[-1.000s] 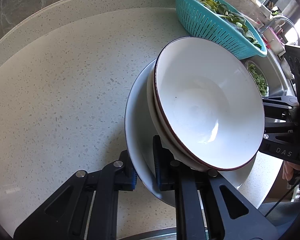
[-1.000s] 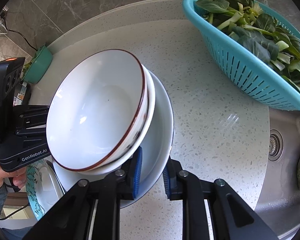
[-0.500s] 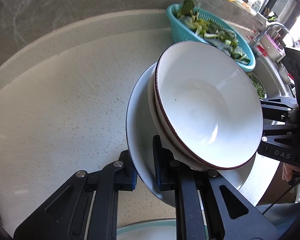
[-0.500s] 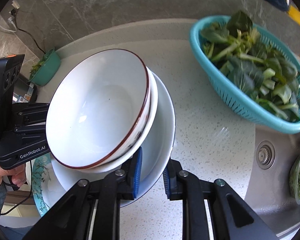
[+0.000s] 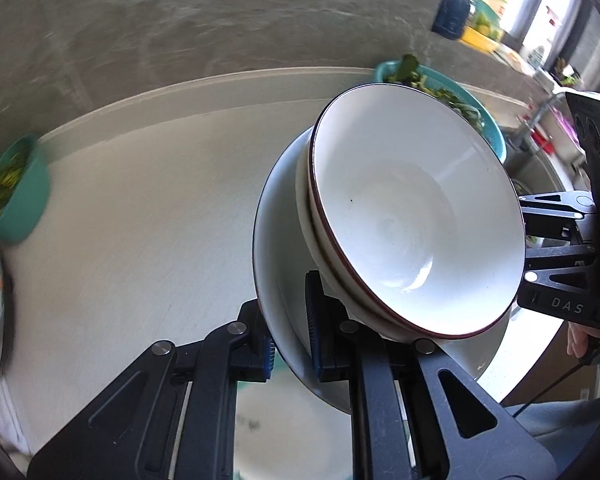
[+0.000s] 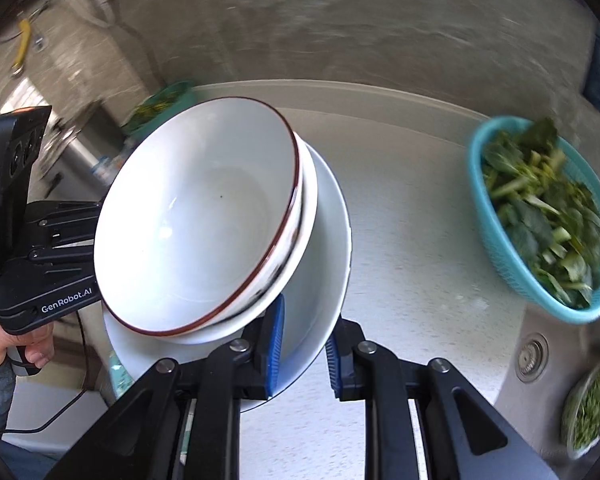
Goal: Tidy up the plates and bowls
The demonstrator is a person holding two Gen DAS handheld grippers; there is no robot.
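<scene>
You have the whole stack in the air between both hands: the left tool (image 5: 292, 344) is clamped nearly closed on the near rim of the white plate (image 5: 276, 240), and the right tool (image 6: 302, 350) is pinched the same way on the opposite rim of that plate (image 6: 324, 280), with 2 nested bowls sitting on it, the top bowl (image 5: 412, 216) marked by a dark red rim line. In both wrist views the stack hangs clear above the pale bench (image 5: 140, 220), apart from the teal basket of greens (image 6: 548, 220) and the sink drain (image 6: 534, 356) on the right side. Nothing grips the bowls themselves; they only rest on the plate, and it looks tilted in both views, though the slanted cameras make the true tilt hard to judge. So keep the 2 tools level with each other and move them as 1 unit, because any difference in height or twist will tip the plate and let the bowls slide. Do not loosen either pinch while carrying. Steer away from the basket, go slowly, lower until the plate's base rests flat on its destination, and only then release, 1 side after the other.
</scene>
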